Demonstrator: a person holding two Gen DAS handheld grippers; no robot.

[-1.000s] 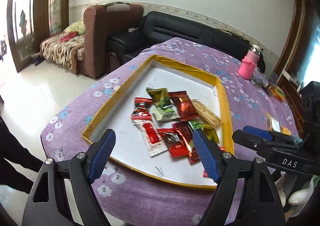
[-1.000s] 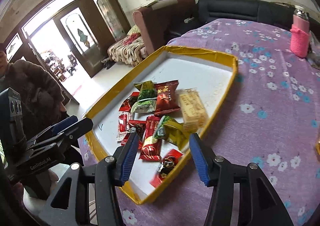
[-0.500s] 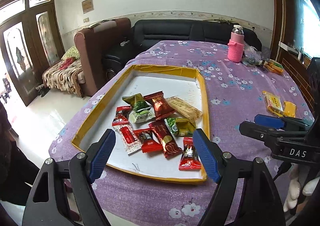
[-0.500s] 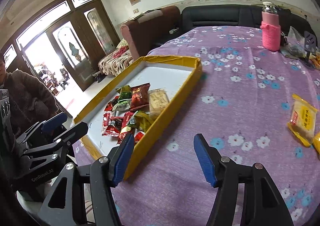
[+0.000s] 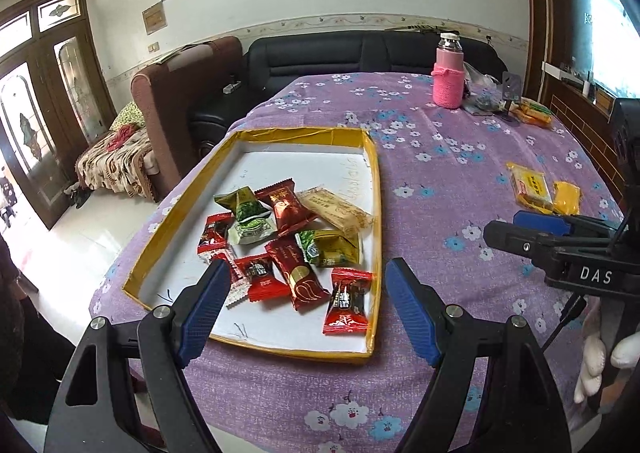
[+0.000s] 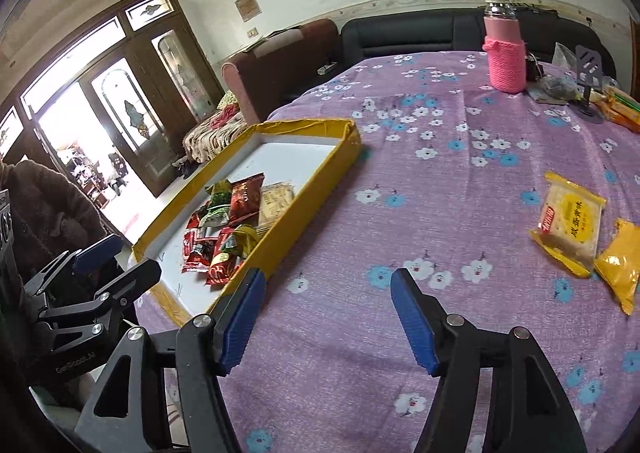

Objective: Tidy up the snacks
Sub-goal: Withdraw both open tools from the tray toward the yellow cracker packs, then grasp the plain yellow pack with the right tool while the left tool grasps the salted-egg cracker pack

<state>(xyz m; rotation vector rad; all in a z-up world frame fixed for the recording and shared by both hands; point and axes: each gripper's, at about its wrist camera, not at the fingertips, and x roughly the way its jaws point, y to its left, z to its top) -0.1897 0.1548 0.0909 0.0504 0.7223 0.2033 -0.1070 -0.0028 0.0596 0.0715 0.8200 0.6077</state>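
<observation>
Red, green and gold foil snack packets (image 5: 288, 249) lie heaped in the yellow-rimmed white tray (image 5: 376, 189) on the purple floral table (image 6: 440, 193), two yellow packets (image 6: 570, 223) well apart, while left gripper (image 5: 308, 309) and right gripper (image 6: 326, 317) hover with jaws wide, empty.

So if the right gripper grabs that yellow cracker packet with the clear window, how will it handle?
The yellow cracker packet looks light; it would probably slide on the cloth. Its glossy film may be slippery, and the crackers probably break if squeezed.
</observation>
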